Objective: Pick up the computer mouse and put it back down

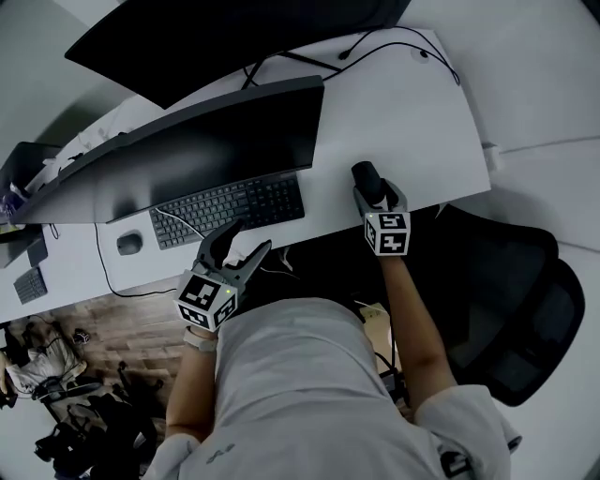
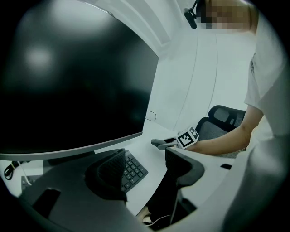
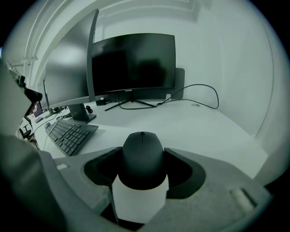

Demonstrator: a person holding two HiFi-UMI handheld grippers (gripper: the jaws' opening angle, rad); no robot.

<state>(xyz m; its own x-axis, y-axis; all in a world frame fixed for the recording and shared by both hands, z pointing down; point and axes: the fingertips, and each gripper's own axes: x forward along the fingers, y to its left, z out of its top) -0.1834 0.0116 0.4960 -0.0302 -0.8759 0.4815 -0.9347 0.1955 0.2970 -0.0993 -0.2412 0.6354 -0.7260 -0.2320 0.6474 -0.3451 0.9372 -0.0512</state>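
A black computer mouse [image 1: 367, 178] lies at the white desk's [image 1: 403, 112] front right edge. My right gripper [image 1: 377, 195] is shut on it from the near side. In the right gripper view the mouse [image 3: 142, 154] fills the gap, with both jaws pressed against its sides; my right gripper [image 3: 142, 166] points toward the monitors. I cannot tell whether the mouse rests on the desk or hangs just above it. My left gripper [image 1: 242, 246] stands open and empty at the front edge, just below the keyboard [image 1: 228, 208]. The left gripper [image 2: 145, 170] looks across the desk at the right gripper [image 2: 165, 143].
A wide curved monitor [image 1: 216, 141] stands behind the keyboard, and a second monitor [image 1: 216, 28] farther back with cables [image 1: 394, 42]. A second, grey mouse [image 1: 129, 244] lies left of the keyboard. A black office chair [image 1: 511, 291] stands at the right.
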